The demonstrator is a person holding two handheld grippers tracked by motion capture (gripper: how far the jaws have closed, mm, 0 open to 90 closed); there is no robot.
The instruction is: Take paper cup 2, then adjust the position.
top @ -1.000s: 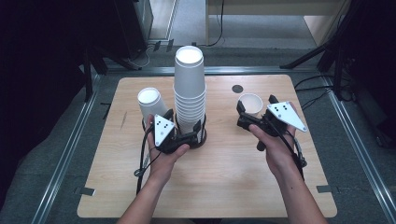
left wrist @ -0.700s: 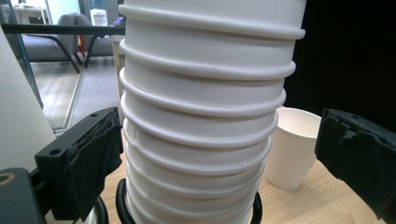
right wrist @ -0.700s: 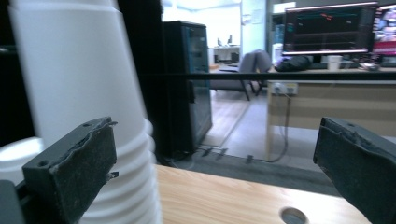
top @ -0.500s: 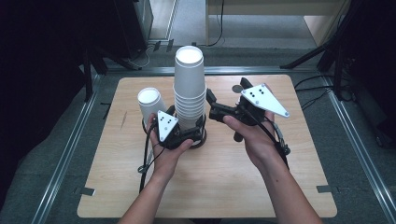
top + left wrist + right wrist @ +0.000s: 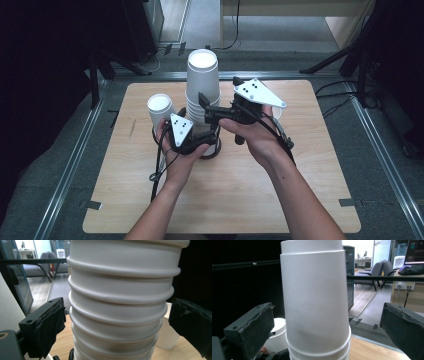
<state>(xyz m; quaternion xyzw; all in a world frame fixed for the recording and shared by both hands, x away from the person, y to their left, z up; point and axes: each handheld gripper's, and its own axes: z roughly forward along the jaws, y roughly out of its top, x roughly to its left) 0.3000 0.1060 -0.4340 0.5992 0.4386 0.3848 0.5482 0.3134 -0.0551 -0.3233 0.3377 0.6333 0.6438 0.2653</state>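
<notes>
A tall stack of upturned white paper cups (image 5: 202, 75) stands mid-table. My left gripper (image 5: 204, 139) sits at the stack's foot. In the left gripper view the stack (image 5: 120, 302) rises between its pads (image 5: 50, 322), which stand a little off the ribbed rims, so this gripper (image 5: 117, 322) is open. My right gripper (image 5: 205, 104) reaches in from the right, higher up the stack. In the right gripper view the top cup (image 5: 314, 302) stands between wide-apart jaws, and that gripper (image 5: 328, 327) is open and touches nothing.
A single upturned cup (image 5: 160, 107) stands left of the stack, also visible low in the right gripper view (image 5: 278, 332). Another cup (image 5: 276, 114) stands at the right, mostly behind my right hand. The wooden tabletop (image 5: 225, 200) has a metal frame (image 5: 65, 170) around it.
My right gripper has swung left from the cup on the right to the stack, jaws open around its upper cups. The left gripper has stayed at the stack's foot.
</notes>
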